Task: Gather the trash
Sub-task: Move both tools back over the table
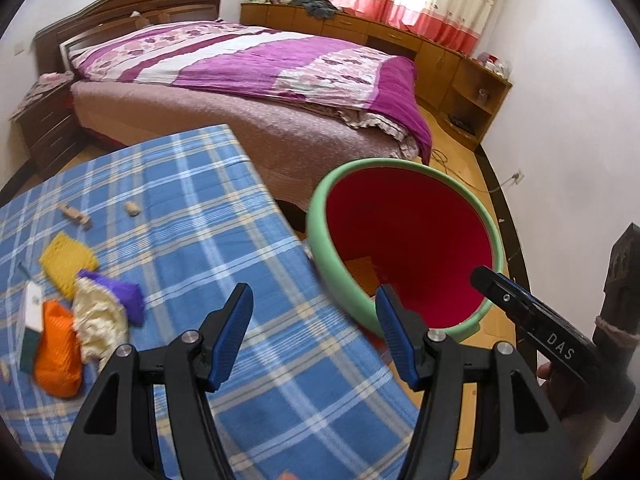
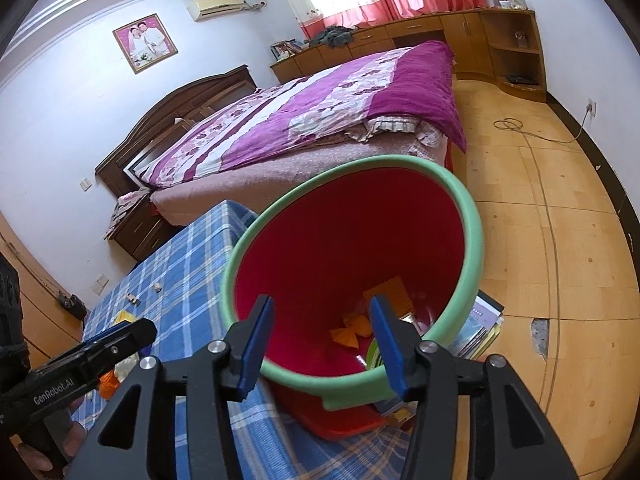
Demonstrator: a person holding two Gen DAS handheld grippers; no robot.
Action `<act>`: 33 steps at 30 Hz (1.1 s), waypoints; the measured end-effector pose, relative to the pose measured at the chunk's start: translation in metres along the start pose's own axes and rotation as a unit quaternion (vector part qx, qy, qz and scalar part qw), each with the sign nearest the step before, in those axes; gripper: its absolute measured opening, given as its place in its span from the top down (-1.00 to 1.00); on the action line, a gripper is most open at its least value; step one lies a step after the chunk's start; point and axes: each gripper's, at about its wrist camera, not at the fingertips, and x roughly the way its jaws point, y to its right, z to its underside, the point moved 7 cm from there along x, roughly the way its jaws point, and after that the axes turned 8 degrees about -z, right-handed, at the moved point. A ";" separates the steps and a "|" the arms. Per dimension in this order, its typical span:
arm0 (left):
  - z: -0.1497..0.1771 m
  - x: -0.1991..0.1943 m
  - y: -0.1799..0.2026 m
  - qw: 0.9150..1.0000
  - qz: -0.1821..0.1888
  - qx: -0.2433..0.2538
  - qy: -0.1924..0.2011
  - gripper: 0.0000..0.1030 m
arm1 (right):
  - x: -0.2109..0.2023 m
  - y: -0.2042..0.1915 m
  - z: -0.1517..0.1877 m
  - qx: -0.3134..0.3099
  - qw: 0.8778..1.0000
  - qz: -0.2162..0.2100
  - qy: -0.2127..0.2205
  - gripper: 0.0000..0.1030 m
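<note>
The right gripper, seen at the right edge of the left wrist view, carries white letters "DAS" on its black body. The left gripper, seen at the near left of the right wrist view, carries "GenRobot.AI" in white.

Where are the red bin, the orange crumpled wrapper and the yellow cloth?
red bin (image 2: 476, 216): right wrist view, on its green rim.
orange crumpled wrapper (image 1: 56, 354): left wrist view, on its middle.
yellow cloth (image 1: 66, 262): left wrist view, on its centre.
</note>
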 end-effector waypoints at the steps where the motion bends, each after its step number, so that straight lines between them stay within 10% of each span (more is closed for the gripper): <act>1: 0.001 -0.002 -0.004 1.000 -0.001 -0.004 0.001 -0.24 | 0.000 -0.003 0.002 -0.001 1.000 -0.001 -0.002 -0.04; 22: 0.033 -0.041 -0.103 0.994 -0.073 -0.081 0.008 -0.27 | 0.012 -0.079 0.040 -0.039 0.998 -0.032 -0.038 -0.53; 33: 0.051 -0.058 -0.161 0.985 -0.118 -0.122 0.020 -0.61 | 0.024 -0.119 0.060 -0.065 0.995 -0.040 -0.058 -0.60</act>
